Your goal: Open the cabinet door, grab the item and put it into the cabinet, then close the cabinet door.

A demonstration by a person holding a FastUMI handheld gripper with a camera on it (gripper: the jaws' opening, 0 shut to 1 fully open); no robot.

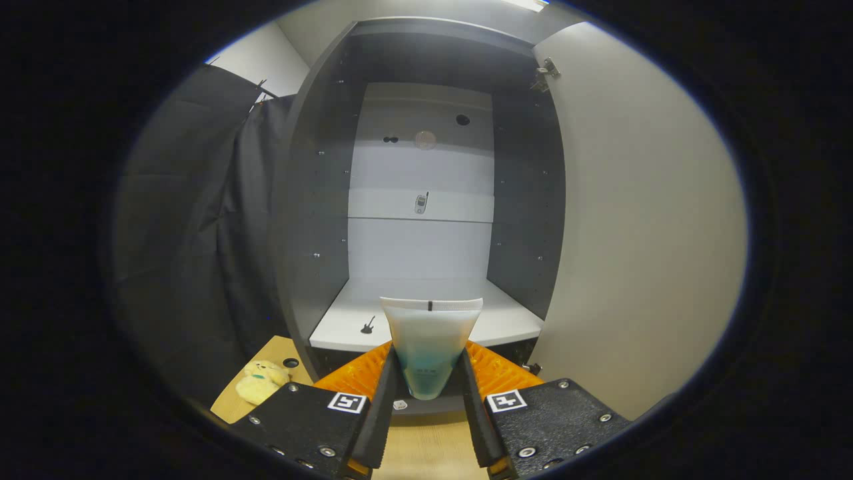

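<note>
My gripper (pixel 428 373) is shut on a pale tube (pixel 430 340) with a blue-green lower part, held upright with its flat crimped end up, between both fingers. Straight ahead stands the open cabinet (pixel 313 200), dark inside with a light back panel. Its white bottom shelf (pixel 506 320) lies just beyond the tube. The cabinet door (pixel 640 233) is swung open to the right of the fingers, hinge (pixel 546 72) visible at its top. A small handset-like object (pixel 421 203) sits on the middle ledge at the back.
A small dark guitar-shaped figure (pixel 367 325) lies on the bottom shelf at the left. A yellow plush toy (pixel 263 381) rests on the wooden table (pixel 426 453) left of the fingers. Black cloth (pixel 193 233) hangs left of the cabinet.
</note>
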